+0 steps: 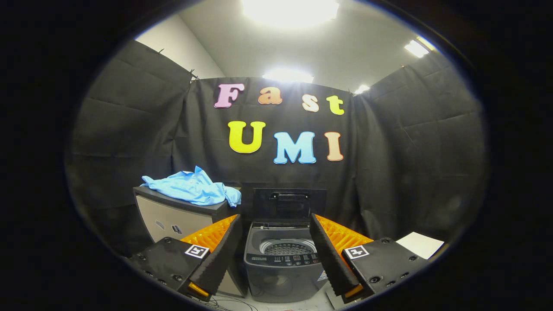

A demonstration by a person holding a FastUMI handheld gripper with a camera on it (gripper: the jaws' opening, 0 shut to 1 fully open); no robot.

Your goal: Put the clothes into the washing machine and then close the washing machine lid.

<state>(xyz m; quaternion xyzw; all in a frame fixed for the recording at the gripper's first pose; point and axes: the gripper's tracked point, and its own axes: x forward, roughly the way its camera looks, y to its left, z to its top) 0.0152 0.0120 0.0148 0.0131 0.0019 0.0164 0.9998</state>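
Observation:
A light blue shirt [194,188] lies crumpled on top of a low cabinet [173,218], up and to the left beyond my fingers. A grey top-loading washing machine [281,268] stands straight ahead, seen through the gap between my fingers. Its dark lid [288,204] is raised upright at the back, and the drum [287,248] shows no clothes in it. My gripper [276,250] is open, some way short of the machine, with nothing held between the fingers.
Black cloth walls close the booth on three sides. A white sheet [420,244] lies to the right behind the right finger. Thin cables [233,302] run over the pale floor in front of the washing machine. The cabinet stands right against the machine's left side.

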